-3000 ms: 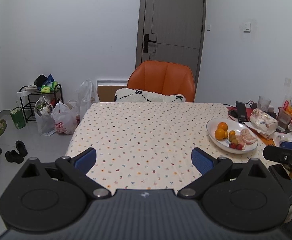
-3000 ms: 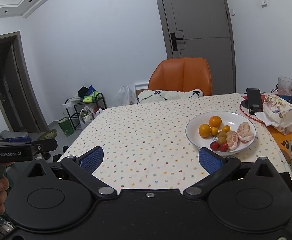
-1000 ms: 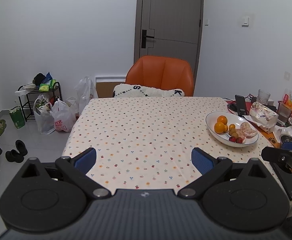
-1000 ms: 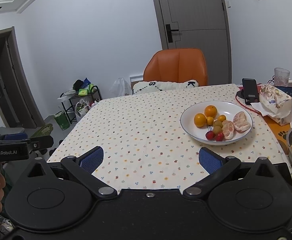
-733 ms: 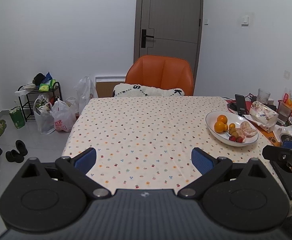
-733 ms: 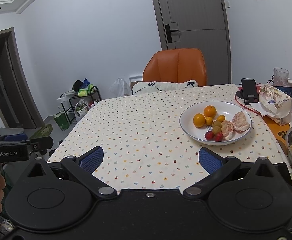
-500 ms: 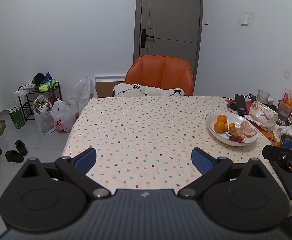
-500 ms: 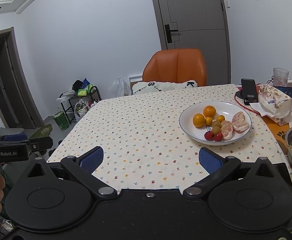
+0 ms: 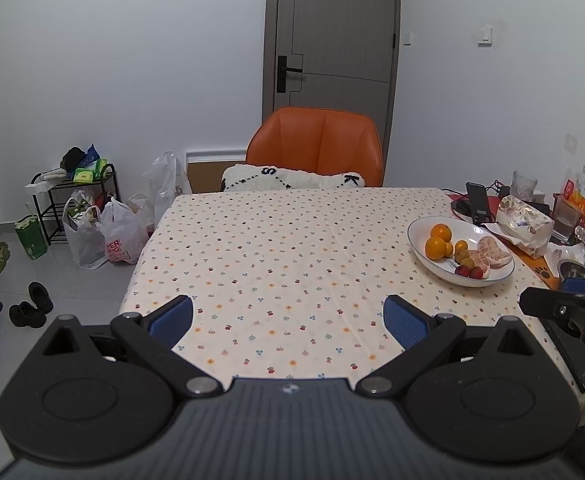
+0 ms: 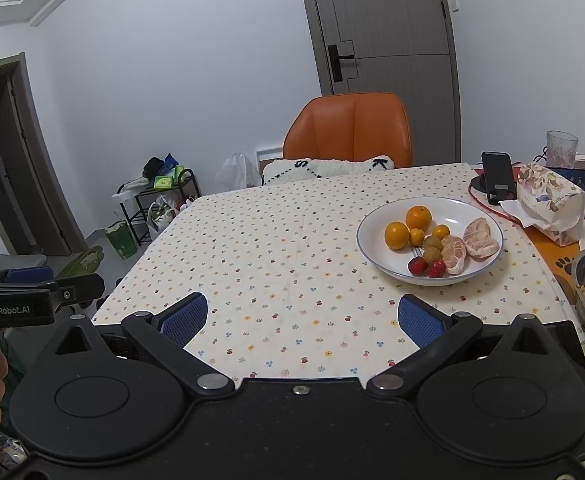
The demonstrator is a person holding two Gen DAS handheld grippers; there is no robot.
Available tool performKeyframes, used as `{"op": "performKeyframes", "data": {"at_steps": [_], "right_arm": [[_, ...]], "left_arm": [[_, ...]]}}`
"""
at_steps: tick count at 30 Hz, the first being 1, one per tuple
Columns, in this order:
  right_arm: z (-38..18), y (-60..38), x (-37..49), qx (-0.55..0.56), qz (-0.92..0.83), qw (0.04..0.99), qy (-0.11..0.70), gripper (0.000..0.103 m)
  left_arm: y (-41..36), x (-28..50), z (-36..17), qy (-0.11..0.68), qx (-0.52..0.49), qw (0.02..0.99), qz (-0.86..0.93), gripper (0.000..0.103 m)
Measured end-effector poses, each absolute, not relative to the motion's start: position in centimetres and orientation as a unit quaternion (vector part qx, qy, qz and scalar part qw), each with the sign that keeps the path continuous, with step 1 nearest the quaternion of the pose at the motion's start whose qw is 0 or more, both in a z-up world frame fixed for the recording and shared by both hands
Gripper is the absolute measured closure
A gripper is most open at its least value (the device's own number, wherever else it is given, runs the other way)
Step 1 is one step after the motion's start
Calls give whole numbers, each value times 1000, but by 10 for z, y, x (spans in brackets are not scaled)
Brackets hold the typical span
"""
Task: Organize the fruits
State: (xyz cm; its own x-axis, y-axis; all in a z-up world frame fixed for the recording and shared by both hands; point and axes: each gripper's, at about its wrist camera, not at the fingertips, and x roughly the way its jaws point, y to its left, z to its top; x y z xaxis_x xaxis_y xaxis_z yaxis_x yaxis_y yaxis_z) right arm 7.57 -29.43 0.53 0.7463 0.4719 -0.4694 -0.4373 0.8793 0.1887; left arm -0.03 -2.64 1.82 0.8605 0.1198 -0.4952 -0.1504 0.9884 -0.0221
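Taking the white plate (image 10: 488,220) as the landmark: far to its left, off the near corner of the table (image 10: 276,264), the left gripper (image 9: 288,316) hangs with its jaws spread wide and nothing between them. Nearer the plate, short of its near rim and above the flowered cloth, the right gripper (image 10: 300,316) is likewise wide open and empty.

On the plate all the fruit lies gathered by kind: two oranges (image 10: 406,226) toward the left, two small kumquats (image 10: 428,234) beside them, two brownish longans (image 10: 432,248) at the middle, two red fruits (image 10: 426,267) at the near rim, and two peeled pomelo pieces (image 10: 468,246) on the right. No fruit shows on the cloth.

This fits either a sorted plate with both tools drawn back, or a heap awaiting distribution elsewhere; the pictures do not settle which, so no move can be named.
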Motion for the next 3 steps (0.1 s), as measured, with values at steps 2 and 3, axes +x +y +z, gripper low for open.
{"op": "performKeyframes", "data": {"at_steps": [2,3], "right_arm": [[5,-294,76,33,242,934,261,0],[4,-294,77,34,242,934,262,0]], "left_arm": [[-26,0,18,256,-30,964,70,2],[-26,0,17,256,-30,964,70,2]]}}
